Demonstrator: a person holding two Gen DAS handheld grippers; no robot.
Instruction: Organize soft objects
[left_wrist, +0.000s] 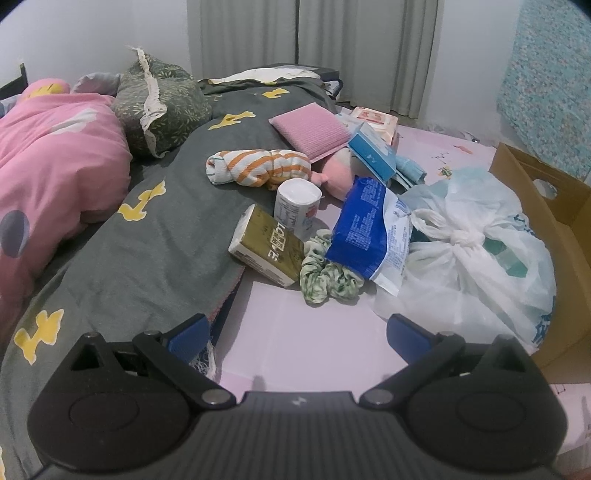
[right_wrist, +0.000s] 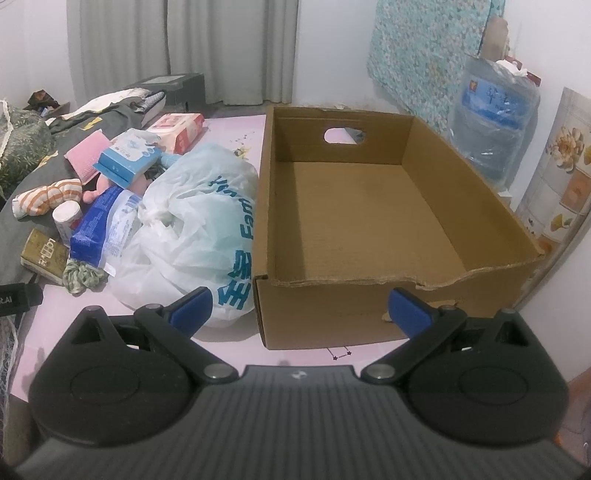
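My left fingers (left_wrist: 298, 334) and right fingers (right_wrist: 299, 312) are both spread wide, grasping nothing, above the pink bed sheet (left_wrist: 295, 332). From the left view, a green scrunchie (left_wrist: 325, 273) lies at twelve o'clock, a tied plastic bag (left_wrist: 469, 254) at two, and a striped cloth (left_wrist: 255, 166) farther back. From the right view, the cardboard box (right_wrist: 369, 221) sits at twelve.
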